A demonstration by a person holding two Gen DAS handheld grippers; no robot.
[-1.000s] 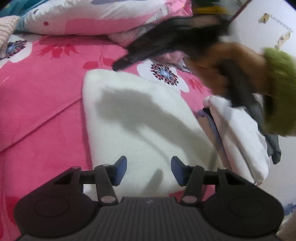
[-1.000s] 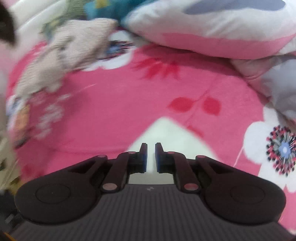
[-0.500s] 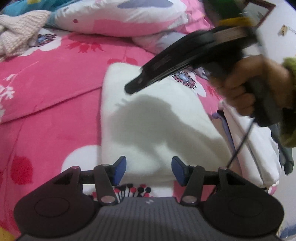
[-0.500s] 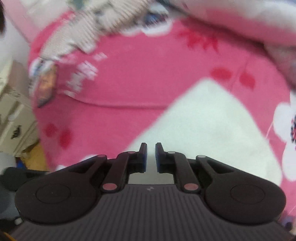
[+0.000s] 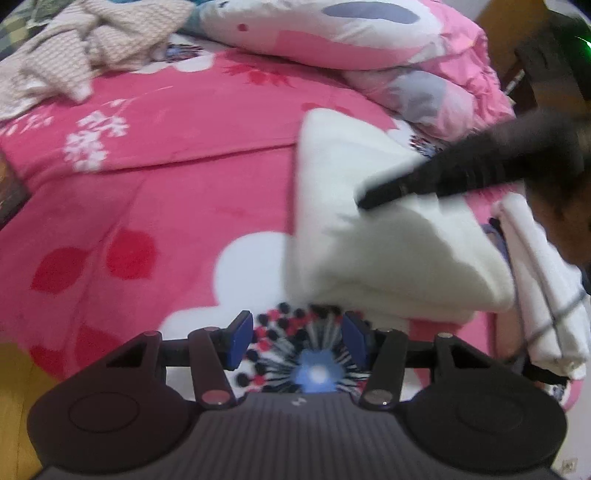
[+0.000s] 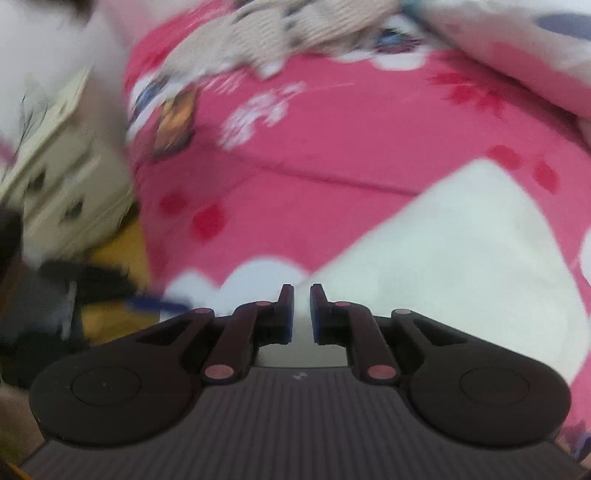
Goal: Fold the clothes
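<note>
A folded white garment (image 5: 388,240) lies on the pink floral bedspread (image 5: 184,192). My left gripper (image 5: 297,339) is open and holds nothing; it hovers over a flower print just short of the garment's near edge. My right gripper (image 5: 461,173) shows as a dark blurred shape above the garment's far right part. In the right wrist view the right gripper (image 6: 301,310) is shut with nothing between its pads, over the near left corner of the white garment (image 6: 461,251). A crumpled beige knit garment (image 5: 74,55) lies at the far left of the bed.
A second folded white piece (image 5: 546,295) lies at the bed's right edge. Pink and white pillows (image 5: 314,33) are piled at the back. A cream cabinet (image 6: 55,184) and a yellow floor (image 6: 122,258) lie beyond the bed's left side.
My left gripper drew back off the white garment toward the bed's near edge. The right gripper swept left and lower across the garment. Neither gripper changed its state.
</note>
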